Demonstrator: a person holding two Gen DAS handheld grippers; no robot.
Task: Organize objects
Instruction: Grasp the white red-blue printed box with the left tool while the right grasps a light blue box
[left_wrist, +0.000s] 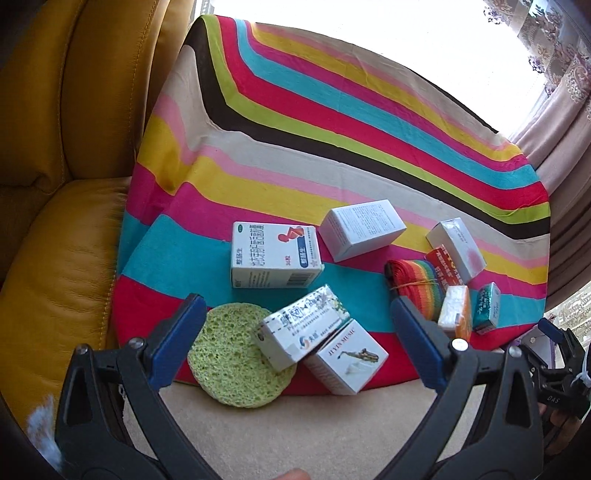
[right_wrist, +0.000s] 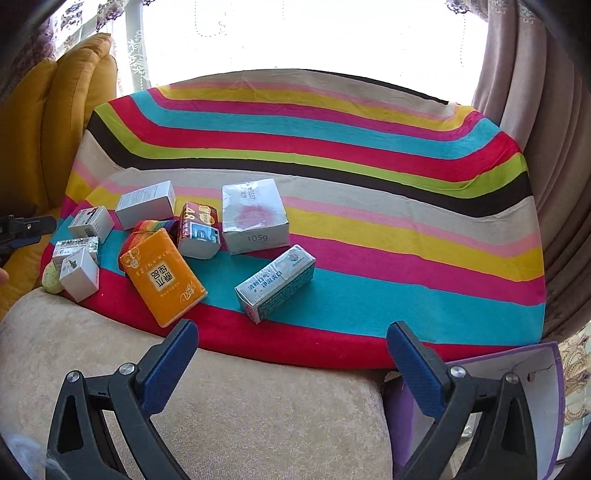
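Observation:
Small boxes lie in a loose cluster on the striped cloth. My left gripper hovers open over the near edge, above a floral box that leans on a white music box and a green sponge. Behind them sit a medicine box, a plain white box and a rainbow strap. My right gripper is open and empty, short of the cloth. Ahead of it lie a teal box, an orange tissue pack, a red box and a 105g box.
A yellow leather armchair stands left of the table. A beige cushion lies under both grippers at the near edge. Curtains hang at the right, and a purple-edged board leans at the near right. The far half of the striped cloth is bare.

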